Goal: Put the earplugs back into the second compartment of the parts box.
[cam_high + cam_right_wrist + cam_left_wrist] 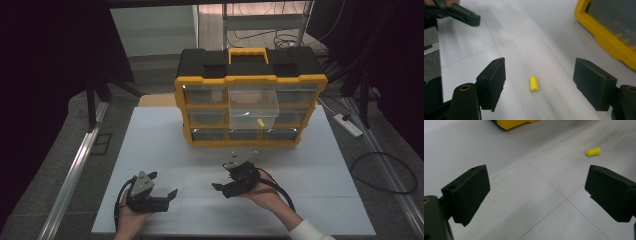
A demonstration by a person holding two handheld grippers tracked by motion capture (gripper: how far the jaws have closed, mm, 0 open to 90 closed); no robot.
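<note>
Counting first: two hand-held grippers, one yellow-and-black organiser cabinet [250, 100], and two small yellow pellets, one on the table and one in a drawer. By the high view the cabinet has nine clear drawers in three rows of three, and one of them, the clear drawer [252, 107] in the middle column, is pulled out toward the person, with a small yellow piece [259, 121] lying near its front right corner. The other yellow pellet [534, 83] lies loose on the white table [165, 135]; it is a short, smooth cylinder, rounded at one end and cut flat at the other, lying on its side. In the right gripper view it sits between the two black jaws of the right gripper [539, 83], touching neither; those jaws stand wide apart and hold nothing. The left gripper [536, 195] is likewise spread wide and empty over bare table, and its own view shows the same pellet farther off, above its right-hand jaw. In the high view both grippers are at the near edge of the table, each in a hand, well apart from each other, with the cabinet standing farther back toward the far edge. A corner of the cabinet's yellow frame shows at the right of the right gripper view, near the pellet but apart from it. Nothing lies between either gripper and the pellet.
</note>
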